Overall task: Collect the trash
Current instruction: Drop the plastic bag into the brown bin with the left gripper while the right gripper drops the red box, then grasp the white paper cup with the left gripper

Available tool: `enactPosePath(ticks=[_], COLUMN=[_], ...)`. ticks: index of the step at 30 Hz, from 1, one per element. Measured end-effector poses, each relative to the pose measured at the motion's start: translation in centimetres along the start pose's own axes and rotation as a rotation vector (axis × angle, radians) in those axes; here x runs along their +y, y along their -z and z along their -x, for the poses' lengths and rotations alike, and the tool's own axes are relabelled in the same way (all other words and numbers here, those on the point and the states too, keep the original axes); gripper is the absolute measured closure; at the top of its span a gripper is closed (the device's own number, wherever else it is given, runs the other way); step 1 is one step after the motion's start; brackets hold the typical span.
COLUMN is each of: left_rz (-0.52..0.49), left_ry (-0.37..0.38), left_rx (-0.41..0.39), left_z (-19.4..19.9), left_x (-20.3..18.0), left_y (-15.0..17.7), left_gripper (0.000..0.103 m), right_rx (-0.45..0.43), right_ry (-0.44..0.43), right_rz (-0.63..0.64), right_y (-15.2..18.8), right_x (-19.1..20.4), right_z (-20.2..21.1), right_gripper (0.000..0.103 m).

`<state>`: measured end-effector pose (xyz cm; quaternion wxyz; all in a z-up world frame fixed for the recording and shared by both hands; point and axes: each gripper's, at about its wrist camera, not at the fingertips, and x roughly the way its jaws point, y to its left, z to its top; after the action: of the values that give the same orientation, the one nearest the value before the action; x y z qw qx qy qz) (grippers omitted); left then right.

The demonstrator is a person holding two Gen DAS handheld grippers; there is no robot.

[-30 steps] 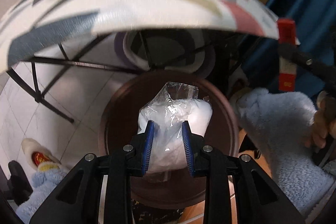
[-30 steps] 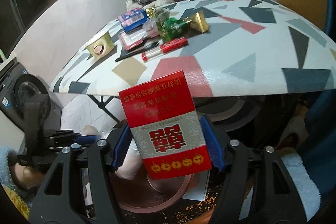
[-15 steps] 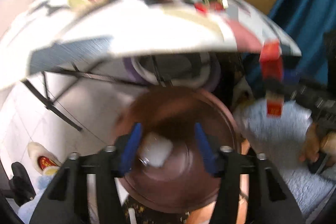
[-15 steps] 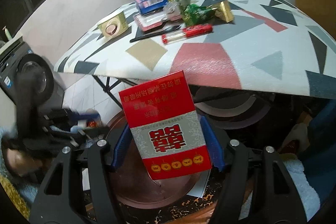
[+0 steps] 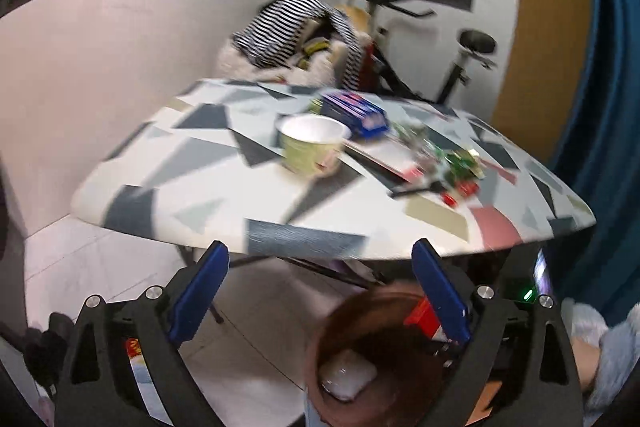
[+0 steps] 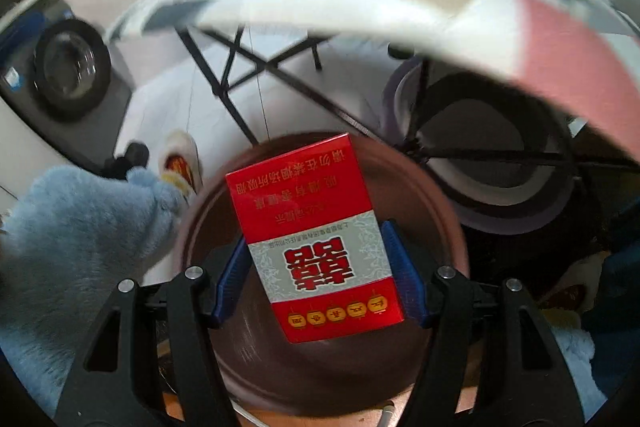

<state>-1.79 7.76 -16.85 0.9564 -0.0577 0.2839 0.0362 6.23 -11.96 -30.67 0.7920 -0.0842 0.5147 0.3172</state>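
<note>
My left gripper [image 5: 320, 291] has its jaws opening wide with nothing between them, raised toward the patterned table [image 5: 200, 187]. Below it a brown bin [image 5: 332, 327] holds the white plastic bag [image 5: 348, 373]. A green paper cup [image 5: 312, 147], a blue box [image 5: 356, 111] and green and red wrappers [image 5: 460, 171] lie on the table. My right gripper [image 6: 320, 275] is shut on a red and grey cigarette pack [image 6: 316, 239], held over the brown bin [image 6: 436, 195]. That pack [image 5: 422, 315] also shows red above the bin in the left wrist view.
Folding table legs [image 6: 240, 75] cross behind the bin. A second, dark round bin [image 6: 480, 155] stands to the right. A fluffy blue sleeve [image 6: 80, 235] and slippers [image 6: 180, 163] lie left. A striped garment [image 5: 292, 27] and an exercise bike [image 5: 420, 39] stand beyond the table.
The left gripper let the plastic bag drop into the bin, opened wide and rose to face the tabletop. The right gripper carried the red pack down over the bin.
</note>
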Motion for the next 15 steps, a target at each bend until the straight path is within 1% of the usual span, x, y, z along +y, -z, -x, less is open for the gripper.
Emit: enactPosePath(ticks=[3,4,6,7,10,12,15], left_rz=[0.042,0.057,0.09,0.098,0.124,0.125,0.114], left_ry=[-0.031,-0.034,-0.044,-0.046,-0.046,-0.044,-0.039], left_rx=[-0.002,0.0,0.01,0.014,0.033,0.038,0.035], left_z=[0.3,0.3,0.0,-0.1,-0.5,-0.6,-0.6], left_x=[1.7,2.1,3.0,3.3,3.7,3.6,3.2], left_y=[0.1,0.2,0.4,0.5,0.9,1.0,1.0], left_gripper=[0.012,0.012,0.012,0.012,0.012,0.012,0.012], right_rx=[0.025,0.024,-0.005,-0.027,-0.045,-0.076,-0.132], right_ry=[-0.007,-0.016,-0.024,-0.023,-0.022,-0.021,-0.004], right_rz=[0.018,0.022,0.033,0.042,0.054,0.045,0.02], right_y=[-0.6,-0.7,-0.9,-1.0,-1.3,-1.2,-1.1], right_x=[1.2,1.6,1.9,2.1,2.2,1.9,0.9], right_z=[-1.3,-1.4,-1.0,-0.5,0.6,2.2,4.8], right_gripper=[0.036,0.024,0.012,0.012,0.012,0.011,0.008])
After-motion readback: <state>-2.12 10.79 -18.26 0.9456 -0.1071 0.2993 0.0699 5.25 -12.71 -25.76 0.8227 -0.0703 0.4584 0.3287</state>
